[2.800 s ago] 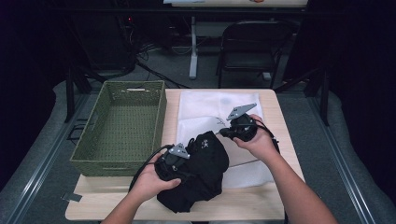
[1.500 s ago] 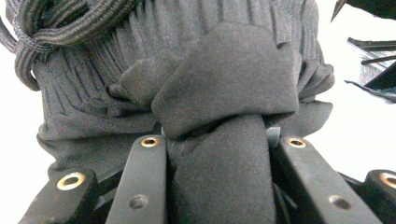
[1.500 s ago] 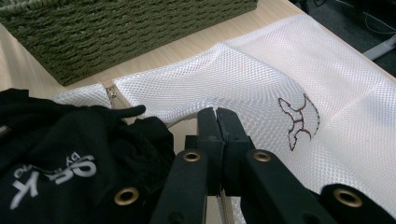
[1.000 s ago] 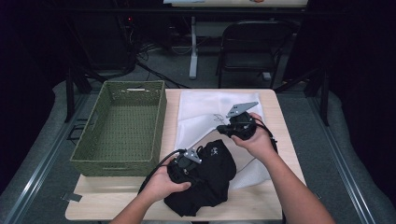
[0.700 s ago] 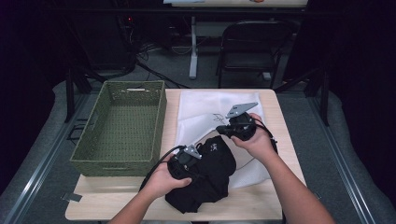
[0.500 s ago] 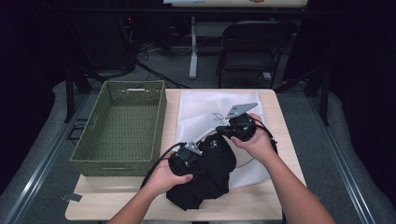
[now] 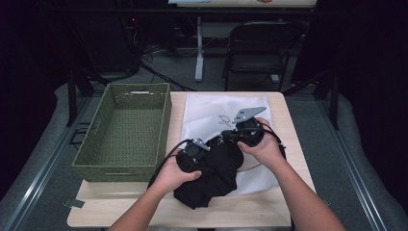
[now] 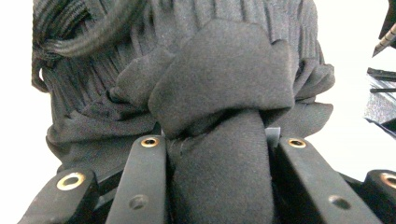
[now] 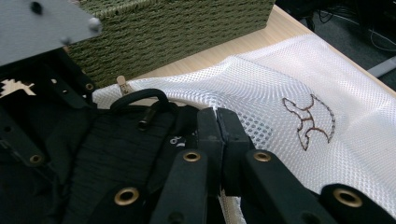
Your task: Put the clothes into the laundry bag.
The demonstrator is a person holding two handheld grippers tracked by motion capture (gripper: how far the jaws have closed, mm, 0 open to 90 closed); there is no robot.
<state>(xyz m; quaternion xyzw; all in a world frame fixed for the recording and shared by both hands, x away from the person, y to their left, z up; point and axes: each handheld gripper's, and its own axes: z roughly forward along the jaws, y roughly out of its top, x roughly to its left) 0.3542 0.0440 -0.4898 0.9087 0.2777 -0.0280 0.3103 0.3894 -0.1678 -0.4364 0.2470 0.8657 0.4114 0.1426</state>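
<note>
The left gripper (image 7: 211, 155) has a thick fold of the black garment (image 7: 214, 175) bunched between its fingers (image 8: 144, 182). In the left gripper view the dark cloth is wedged right down the gap, with both fingers pressing on it from either side, parted only as far as the wad of fabric demands. Above that fold sits ribbed knit and a loop of black drawcord (image 8: 74, 44).

Across to the right gripper (image 7: 223, 138): its fingers (image 9: 208, 128) are pressed flat together, and the right gripper view shows them pinching the edge of the white mesh bag (image 7: 211, 108), with a sliver of mesh coming out below the closed tips. The bag's embroidered outline motif (image 9: 310, 122) lies just beside those fingers, and a small zip pull (image 9: 122, 84) sits at the bag's edge toward the basket.

Where is everything? The black garment lies heaped in the middle of the counter (image 7: 269, 211), toward the near edge, resting partly on the mesh bag. The bag is spread over the right half of the counter and reaches up to the far edge. The green woven basket (image 7: 126, 132) takes the left side of the counter, its right wall just beside the bag. Both of the person's hands come in from the near edge, the left hand (image 7: 175, 175) beside the garment's left side, the right hand (image 7: 262, 147) at its far right.
</note>
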